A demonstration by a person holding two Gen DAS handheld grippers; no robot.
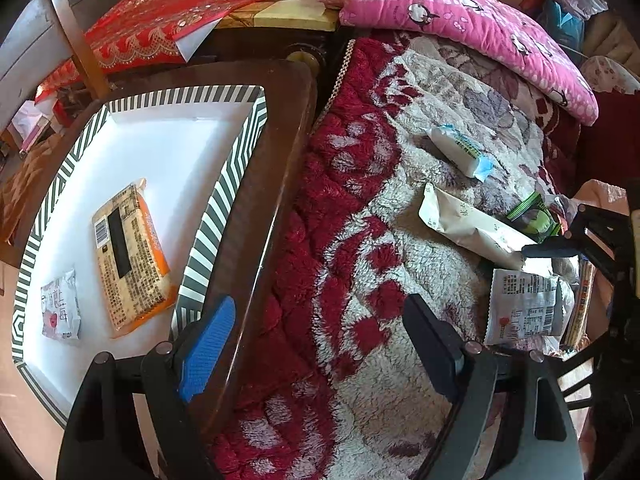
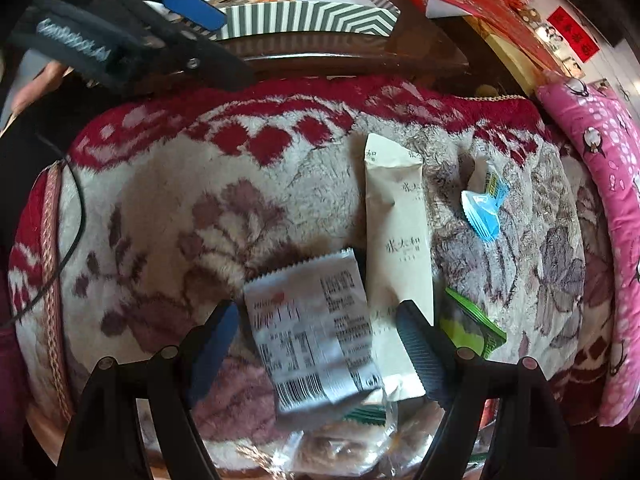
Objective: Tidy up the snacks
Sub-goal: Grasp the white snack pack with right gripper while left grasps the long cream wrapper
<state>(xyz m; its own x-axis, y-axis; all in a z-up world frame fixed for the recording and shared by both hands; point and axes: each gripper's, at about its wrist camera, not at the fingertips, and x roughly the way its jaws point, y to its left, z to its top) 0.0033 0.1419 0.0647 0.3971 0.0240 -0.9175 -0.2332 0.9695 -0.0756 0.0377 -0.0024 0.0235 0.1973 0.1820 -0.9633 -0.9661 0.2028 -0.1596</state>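
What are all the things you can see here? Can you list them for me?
Striped box: one, black-and-white rim, white inside, on the dark wooden table.
Snacks in box: two, orange-edged packet and small white packet.
Snacks on the blanket: beige stick, white printed packet, green packet, white-and-blue packet.
Pillow: one, pink, behind.
Left gripper: open, empty.
Right gripper: open around the white printed packet.

"1836" on beige sachet (image 2: 400, 240)
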